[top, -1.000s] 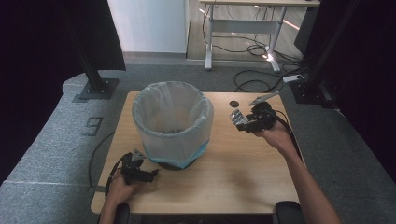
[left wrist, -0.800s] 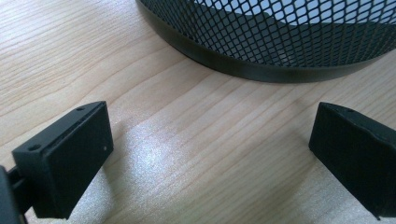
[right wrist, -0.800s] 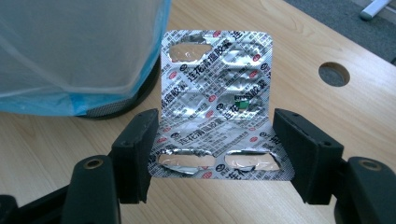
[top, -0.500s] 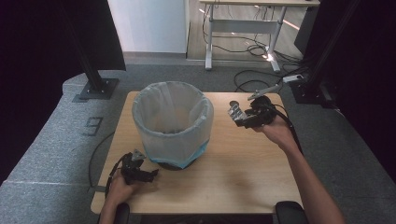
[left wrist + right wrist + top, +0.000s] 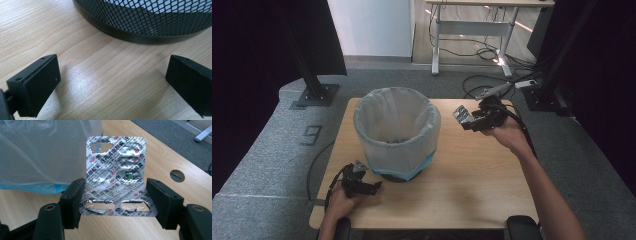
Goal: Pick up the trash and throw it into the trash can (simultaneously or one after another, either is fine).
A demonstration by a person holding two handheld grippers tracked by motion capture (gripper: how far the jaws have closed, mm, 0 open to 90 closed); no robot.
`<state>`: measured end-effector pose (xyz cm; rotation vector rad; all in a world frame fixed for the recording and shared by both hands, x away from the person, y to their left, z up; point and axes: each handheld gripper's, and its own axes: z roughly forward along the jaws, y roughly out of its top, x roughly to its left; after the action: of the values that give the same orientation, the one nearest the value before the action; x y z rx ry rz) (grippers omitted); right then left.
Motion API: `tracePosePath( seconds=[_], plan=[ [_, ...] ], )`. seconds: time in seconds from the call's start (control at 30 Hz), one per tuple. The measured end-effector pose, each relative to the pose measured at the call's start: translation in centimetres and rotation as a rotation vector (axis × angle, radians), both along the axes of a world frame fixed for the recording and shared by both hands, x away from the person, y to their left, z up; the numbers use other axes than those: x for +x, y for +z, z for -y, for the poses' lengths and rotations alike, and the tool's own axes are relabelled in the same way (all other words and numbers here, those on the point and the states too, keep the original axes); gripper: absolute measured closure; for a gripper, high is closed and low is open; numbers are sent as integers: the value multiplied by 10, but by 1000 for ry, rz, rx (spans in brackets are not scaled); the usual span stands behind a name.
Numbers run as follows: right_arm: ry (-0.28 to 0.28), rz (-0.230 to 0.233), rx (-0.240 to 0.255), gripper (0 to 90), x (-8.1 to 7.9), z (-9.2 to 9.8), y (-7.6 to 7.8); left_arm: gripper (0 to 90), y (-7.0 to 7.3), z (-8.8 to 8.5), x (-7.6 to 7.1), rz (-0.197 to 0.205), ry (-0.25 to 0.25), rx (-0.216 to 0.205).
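Grey carpet and dark curtains surrounded the wooden desk (image 5: 472,190). Right tongs (image 5: 464,118) were clamped on a foil blister pack (image 5: 116,173), mostly emptied, bent up between the jaws. Compared with a second earlier, they had risen and moved slightly farther, with the pack level with the rim of the bag-lined mesh bin (image 5: 396,132) and just right of it. Judgement: drop into bin imminent. Left tongs (image 5: 112,82) sat open and empty at the near-left, beside the bin's base.

Both claws are black: left claw (image 5: 373,187), right claw (image 5: 462,117), blocky screwed jaws, trailing black cables
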<state>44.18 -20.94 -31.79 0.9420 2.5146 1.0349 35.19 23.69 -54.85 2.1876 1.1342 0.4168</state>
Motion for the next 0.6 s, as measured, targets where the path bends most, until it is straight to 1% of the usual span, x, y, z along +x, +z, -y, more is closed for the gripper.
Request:
tracePosePath(
  seconds=[0.03,0.2,0.37,0.4,0.43,0.6],
  plan=[
    [0,-6,5,332,0,-1,2,0,0,0,0,0,0,0],
    [13,-10,14,332,1,-4,8,0,0,0,0,0,0,0],
    [23,-1,8,332,1,-7,16,0,0,0,0,0,0,0],
    [27,-4,17,332,1,-9,19,0,0,0,0,0,0,0],
    [27,-4,17,332,1,-9,19,0,0,0,0,0,0,0],
    [45,1,17,332,1,-15,28,0,0,0,0,0,0,0]
  ],
)
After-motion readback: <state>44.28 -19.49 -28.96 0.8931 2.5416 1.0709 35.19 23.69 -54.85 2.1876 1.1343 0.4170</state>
